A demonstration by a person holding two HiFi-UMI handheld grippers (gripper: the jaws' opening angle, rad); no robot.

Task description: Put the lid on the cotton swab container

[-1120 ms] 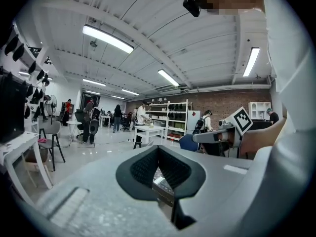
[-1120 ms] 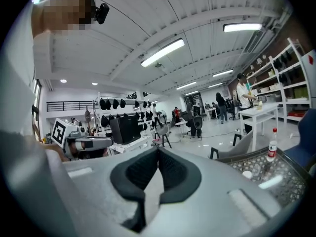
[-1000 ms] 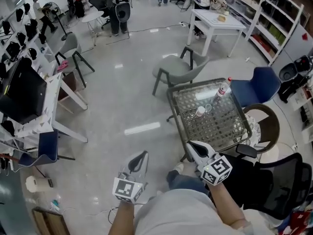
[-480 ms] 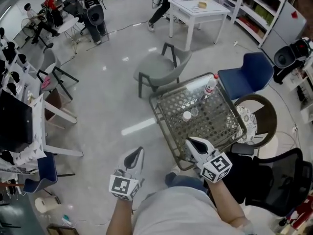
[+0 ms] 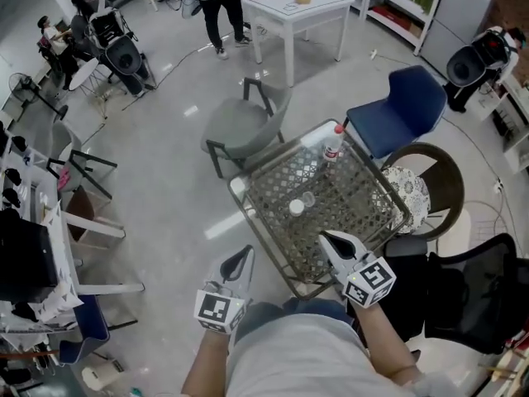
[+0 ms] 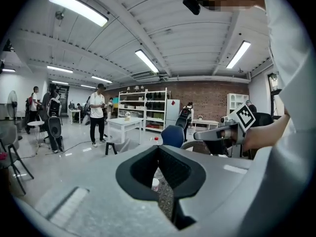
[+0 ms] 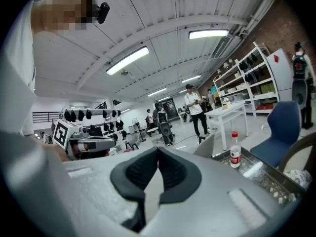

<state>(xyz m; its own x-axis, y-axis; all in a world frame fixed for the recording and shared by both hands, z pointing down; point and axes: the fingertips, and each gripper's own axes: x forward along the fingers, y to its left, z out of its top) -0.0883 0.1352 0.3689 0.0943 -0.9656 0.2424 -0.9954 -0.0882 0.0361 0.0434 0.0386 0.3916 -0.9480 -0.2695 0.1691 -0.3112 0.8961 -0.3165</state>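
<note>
Both hand-held grippers are clenched and empty, with the jaws pressed together and nothing between them. In the head view the left hand-held gripper (image 5: 245,251) is hovering just off the near-left edge of the worktop (image 5: 351,201). The right hand-held gripper (image 5: 325,236) is showing over the worktop's near edge. Both are pointing toward the worktop's far side.

The container (image 5: 296,208), small and white on top, is standing on the worktop's lattice-patterned top, left of its middle and ahead of both grippers, apart from them. A clear round piece, likely the lid (image 5: 308,198), is lying just beside the container on its far-right side. Whether the two are touching cannot be told.

A bottle (image 5: 332,143) with a red cap is standing upright near the worktop's far corner. A grey chair (image 5: 240,126) and a blue chair (image 5: 405,106) are standing just beyond the worktop. In the left gripper view the container is showing low in the notch under the closed jaw tips, with the right hand-held gripper off to the right.
</note>
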